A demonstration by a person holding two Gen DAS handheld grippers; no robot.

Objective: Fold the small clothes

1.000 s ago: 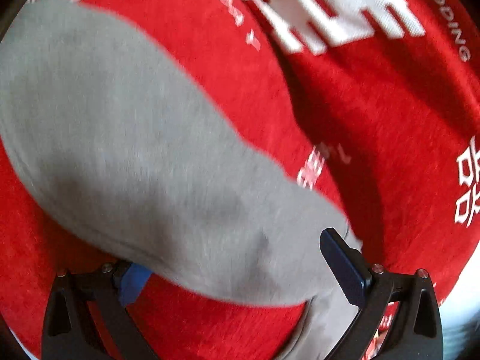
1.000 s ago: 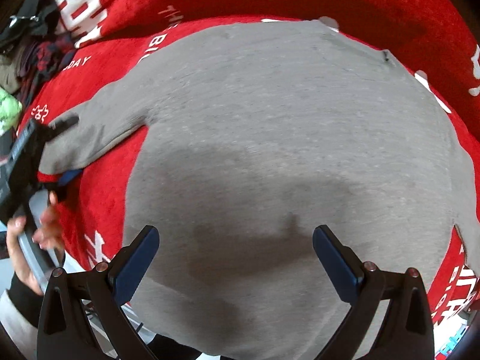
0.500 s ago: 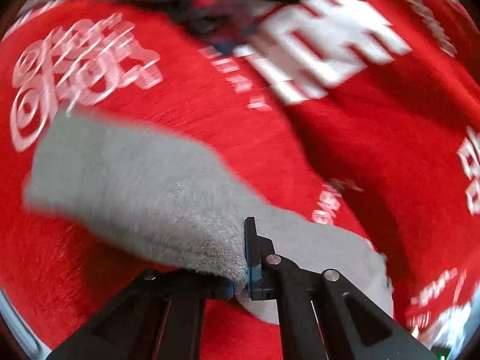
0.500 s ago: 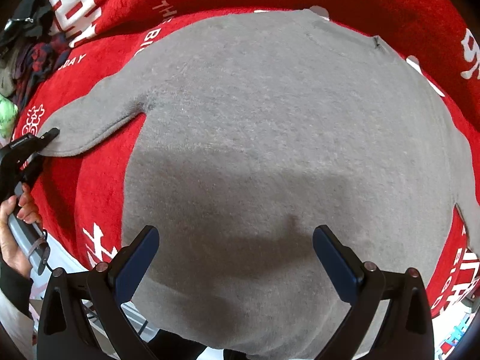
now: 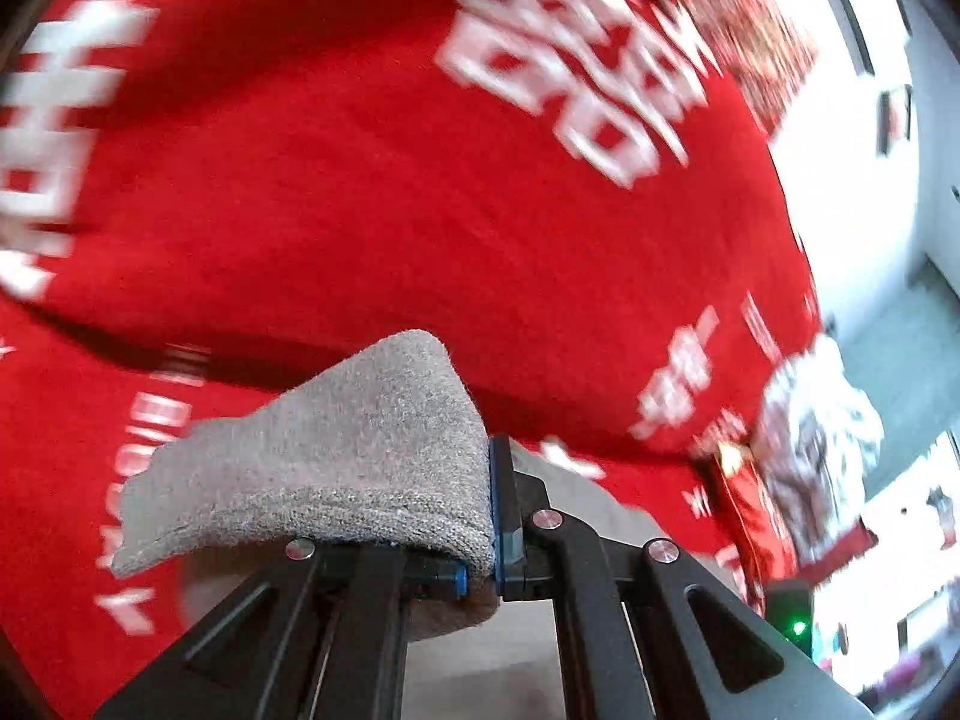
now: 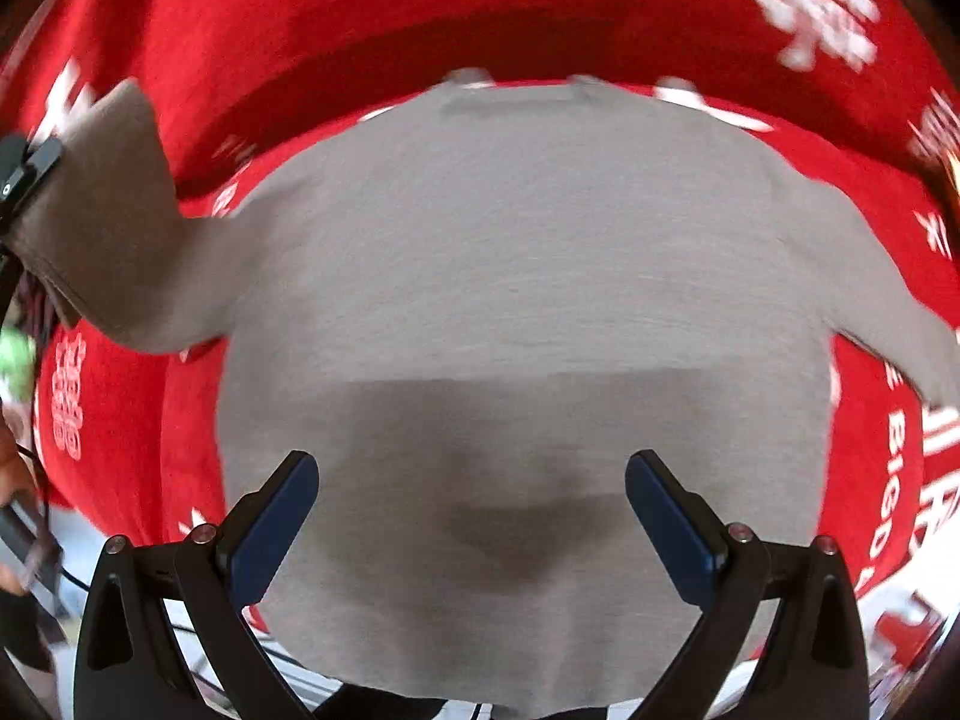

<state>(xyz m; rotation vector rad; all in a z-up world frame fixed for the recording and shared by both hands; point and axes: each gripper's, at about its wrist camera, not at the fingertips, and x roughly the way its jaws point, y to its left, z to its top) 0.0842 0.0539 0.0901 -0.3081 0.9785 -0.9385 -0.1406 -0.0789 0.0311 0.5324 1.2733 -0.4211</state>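
One grey top (image 6: 516, 276): left gripper (image 5: 480, 564) jaws pinch sleeve (image 5: 336, 450), right gripper (image 6: 474, 522) jaws spread.

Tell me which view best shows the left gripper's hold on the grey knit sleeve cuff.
Left wrist: the left gripper is shut on the grey knit sleeve cuff close up. Right wrist shows that sleeve only small at its left edge.

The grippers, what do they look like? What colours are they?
Both are made of black plastic arms with triangle-shaped holes and shiny silver screws. The right gripper has two dark blue pads on its fingers. The left gripper has brighter blue pads. A thin black cable hangs by the person's hand at the picture's left edge.
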